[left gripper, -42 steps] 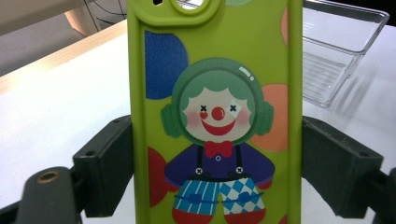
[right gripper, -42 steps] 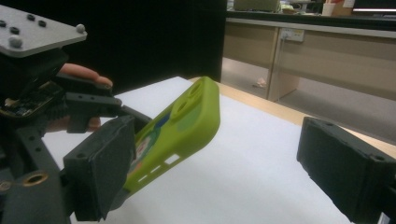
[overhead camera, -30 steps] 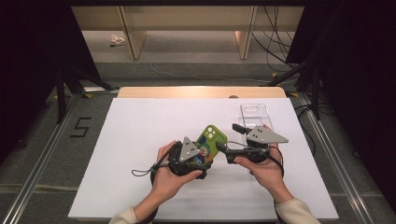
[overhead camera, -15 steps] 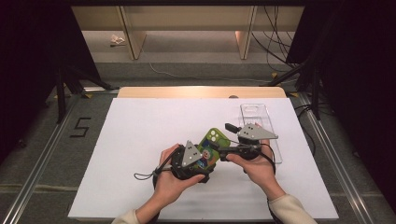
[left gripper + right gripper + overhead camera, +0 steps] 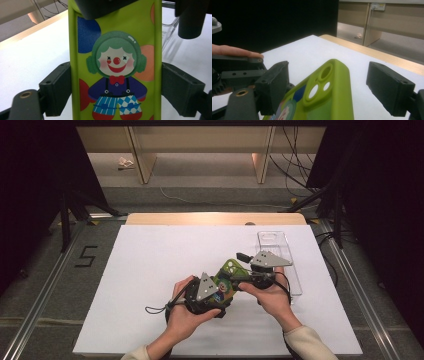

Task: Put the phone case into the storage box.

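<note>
A lime-green phone case (image 5: 231, 270) printed with a clown (image 5: 116, 65) is held above the white board. My left gripper (image 5: 220, 292) is shut on it, and its pads (image 5: 57, 87) press both long edges in the left gripper view. My right gripper (image 5: 241, 269) comes in from the right at the case's camera-hole end (image 5: 324, 82). Its jaws have just been closing with that end between them. The pads (image 5: 388, 87) still stand apart from the case, with a gap on the right side.
A clear plastic tray (image 5: 282, 257) lies on the white board (image 5: 150, 270) at the right, just behind my right hand. A wooden edge (image 5: 215, 218) runs along the board's far side. Beyond it are the floor, shelf legs and cables.
My right gripper has moved left, up to the case, and its jaws have narrowed around the case's end. The left hand has kept its grip and barely moved.
</note>
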{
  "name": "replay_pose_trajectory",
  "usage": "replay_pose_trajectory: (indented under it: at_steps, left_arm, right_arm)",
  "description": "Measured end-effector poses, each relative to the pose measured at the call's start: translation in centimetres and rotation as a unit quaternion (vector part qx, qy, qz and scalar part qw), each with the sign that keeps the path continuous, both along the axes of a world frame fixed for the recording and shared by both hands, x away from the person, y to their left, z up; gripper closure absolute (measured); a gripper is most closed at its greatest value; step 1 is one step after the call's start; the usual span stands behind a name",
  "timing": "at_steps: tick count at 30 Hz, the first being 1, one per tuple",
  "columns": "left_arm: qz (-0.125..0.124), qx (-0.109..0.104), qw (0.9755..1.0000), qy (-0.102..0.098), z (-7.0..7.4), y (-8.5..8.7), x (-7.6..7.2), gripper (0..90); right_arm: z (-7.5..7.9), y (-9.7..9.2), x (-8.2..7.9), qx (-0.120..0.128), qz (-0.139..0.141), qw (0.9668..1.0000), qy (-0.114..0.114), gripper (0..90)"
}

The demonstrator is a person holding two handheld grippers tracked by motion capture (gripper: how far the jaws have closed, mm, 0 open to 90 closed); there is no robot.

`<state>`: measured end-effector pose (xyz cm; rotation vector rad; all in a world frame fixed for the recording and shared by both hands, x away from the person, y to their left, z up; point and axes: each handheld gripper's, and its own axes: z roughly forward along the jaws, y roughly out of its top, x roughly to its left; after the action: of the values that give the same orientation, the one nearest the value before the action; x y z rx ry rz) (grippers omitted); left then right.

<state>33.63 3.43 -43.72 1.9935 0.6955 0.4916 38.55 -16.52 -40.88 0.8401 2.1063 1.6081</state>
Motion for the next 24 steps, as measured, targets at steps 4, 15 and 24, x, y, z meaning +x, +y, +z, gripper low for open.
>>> replay_pose_trajectory:
  at_steps: [4, 15, 24]
  left_arm:
    - [0.0, 0.0, 1.0, 0.0, -0.04, 0.0, 0.02, 16.3]
    - [0.0, -0.001, 1.0, -0.002, -0.08, -0.15, -0.05, 16.3]
    - [-0.001, -0.001, 1.0, -0.002, -0.12, -0.22, -0.06, 16.3]
  right_arm:
    - [-0.08, -0.03, 0.09, 0.002, 0.002, 1.0, 0.002, 22.6]
    - [-0.31, 0.05, 0.1, 0.008, -0.004, 0.9999, 0.01, 29.4]
    - [-0.36, 0.04, 0.11, 0.01, -0.006, 0.9998, 0.014, 34.3]
